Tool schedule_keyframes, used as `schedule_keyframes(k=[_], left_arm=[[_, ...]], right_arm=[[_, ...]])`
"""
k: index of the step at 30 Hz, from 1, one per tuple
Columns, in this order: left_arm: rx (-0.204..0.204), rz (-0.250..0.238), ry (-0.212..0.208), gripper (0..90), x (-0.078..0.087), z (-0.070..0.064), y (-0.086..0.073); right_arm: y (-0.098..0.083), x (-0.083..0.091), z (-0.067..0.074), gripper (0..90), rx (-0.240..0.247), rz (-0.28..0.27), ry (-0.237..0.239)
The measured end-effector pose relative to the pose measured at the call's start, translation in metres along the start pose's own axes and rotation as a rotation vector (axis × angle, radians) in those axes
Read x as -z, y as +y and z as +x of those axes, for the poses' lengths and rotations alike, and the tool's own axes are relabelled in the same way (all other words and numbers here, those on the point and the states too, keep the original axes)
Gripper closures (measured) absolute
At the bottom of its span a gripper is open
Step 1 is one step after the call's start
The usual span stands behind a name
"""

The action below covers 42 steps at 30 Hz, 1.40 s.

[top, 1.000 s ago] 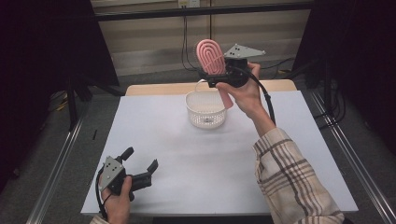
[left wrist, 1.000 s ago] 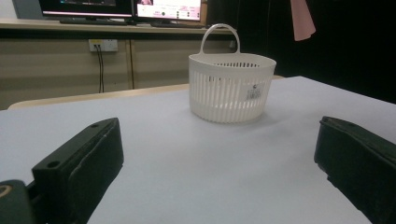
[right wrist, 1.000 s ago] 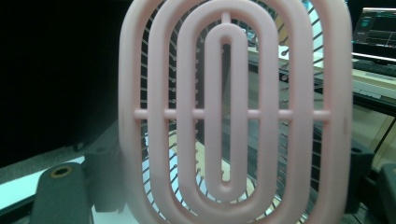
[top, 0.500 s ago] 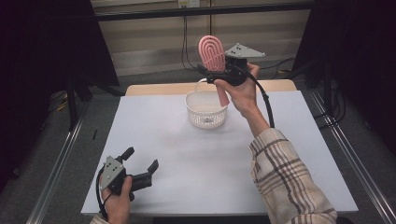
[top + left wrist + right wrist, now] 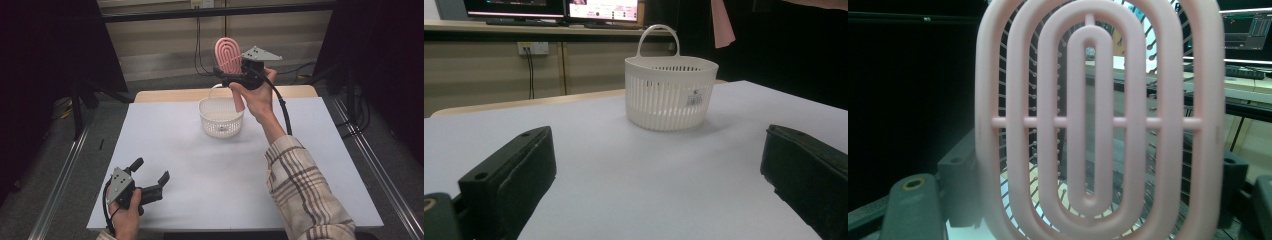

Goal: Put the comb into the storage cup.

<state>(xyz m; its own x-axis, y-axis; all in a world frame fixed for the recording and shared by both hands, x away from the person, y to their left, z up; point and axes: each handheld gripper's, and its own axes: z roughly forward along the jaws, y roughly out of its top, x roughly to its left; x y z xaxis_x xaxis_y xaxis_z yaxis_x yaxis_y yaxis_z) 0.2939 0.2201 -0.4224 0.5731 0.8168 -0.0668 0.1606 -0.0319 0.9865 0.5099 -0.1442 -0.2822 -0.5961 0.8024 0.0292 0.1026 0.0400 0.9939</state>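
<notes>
Pink hairbrush (image 5: 228, 56) stays clamped upright in right gripper (image 5: 231, 79); lower it handle-first, centred over white basket (image 5: 220, 118). Left gripper (image 5: 150, 172) rests open, empty.

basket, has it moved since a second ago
No. The basket sits at the same spot near the table's far edge, under the raised brush.

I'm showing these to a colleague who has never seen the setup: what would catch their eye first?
The pink vented hairbrush, held upright in the right gripper high above the far table edge. Below it stands a white slatted basket on the table, while the left gripper rests open at the near corner.
</notes>
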Motion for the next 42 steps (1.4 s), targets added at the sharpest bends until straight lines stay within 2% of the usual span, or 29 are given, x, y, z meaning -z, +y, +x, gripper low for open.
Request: schedule_keyframes(k=[11,15,18,28,42], left_arm=[[-0.001,0.001,-0.001,1.5,0.0,0.0,0.0],[-0.003,0.006,0.0,1.5,0.0,0.001,0.0],[0.006,0.004,-0.002,1.5,0.0,0.0,0.0],[0.003,0.003,-0.004,1.4,0.0,0.0,0.0],[0.001,0.008,-0.006,1.5,-0.001,0.0,0.0]], right_arm=[[-0.01,-0.017,-0.003,20.1,-0.011,0.015,-0.017],[-0.015,-0.024,-0.002,20.1,0.005,0.03,-0.028],[-0.018,-0.027,-0.002,20.0,-0.002,0.026,-0.025],[-0.029,-0.032,-0.006,20.0,-0.024,0.031,-0.029],[-0.043,-0.032,-0.004,19.9,-0.017,0.066,-0.014]])
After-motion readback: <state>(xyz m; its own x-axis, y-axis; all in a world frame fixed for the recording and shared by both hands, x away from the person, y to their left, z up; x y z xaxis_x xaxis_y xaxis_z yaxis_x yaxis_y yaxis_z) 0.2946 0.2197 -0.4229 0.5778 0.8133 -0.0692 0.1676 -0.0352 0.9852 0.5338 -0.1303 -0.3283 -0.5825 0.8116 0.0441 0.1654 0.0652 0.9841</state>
